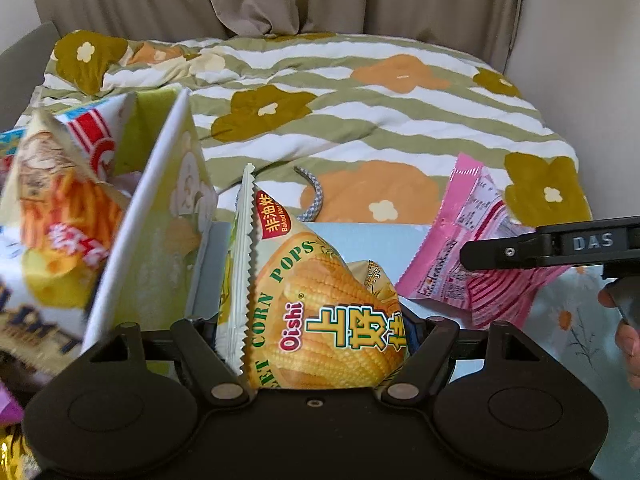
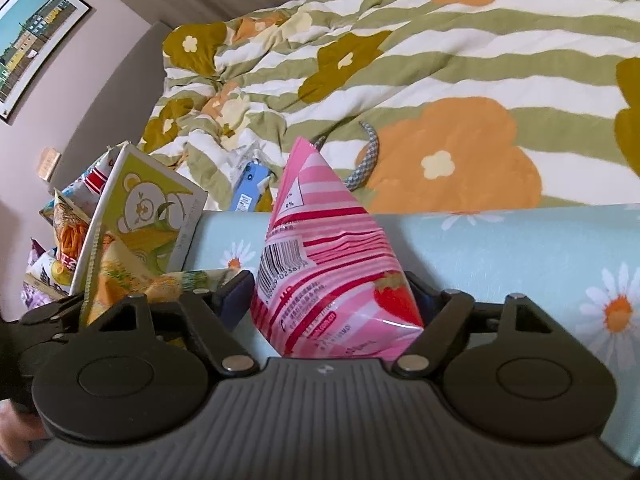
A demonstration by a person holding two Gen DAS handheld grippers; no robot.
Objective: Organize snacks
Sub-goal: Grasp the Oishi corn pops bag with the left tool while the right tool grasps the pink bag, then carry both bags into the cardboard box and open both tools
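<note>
My left gripper (image 1: 312, 304) is shut on a yellow sweet corn pops bag (image 1: 320, 320), held up just right of a bear-print storage box (image 1: 160, 208) that holds several snack bags (image 1: 60, 208). In the right wrist view the same corn bag (image 2: 120, 280) sits beside the box (image 2: 152, 216). My right gripper (image 2: 332, 292) is shut on a pink striped strawberry snack bag (image 2: 332, 272), whose tip points up. From the left wrist view, one finger of the right gripper (image 1: 520, 252) lies across that pink bag (image 1: 460, 264).
A table with a light-blue daisy cloth (image 2: 520, 248) lies under both grippers. Behind it is a bed with a flowered striped quilt (image 1: 360, 120), a grey braided cord (image 2: 368, 152) and a small blue pack (image 2: 250, 184). A person's hand (image 1: 628, 344) shows at the right edge.
</note>
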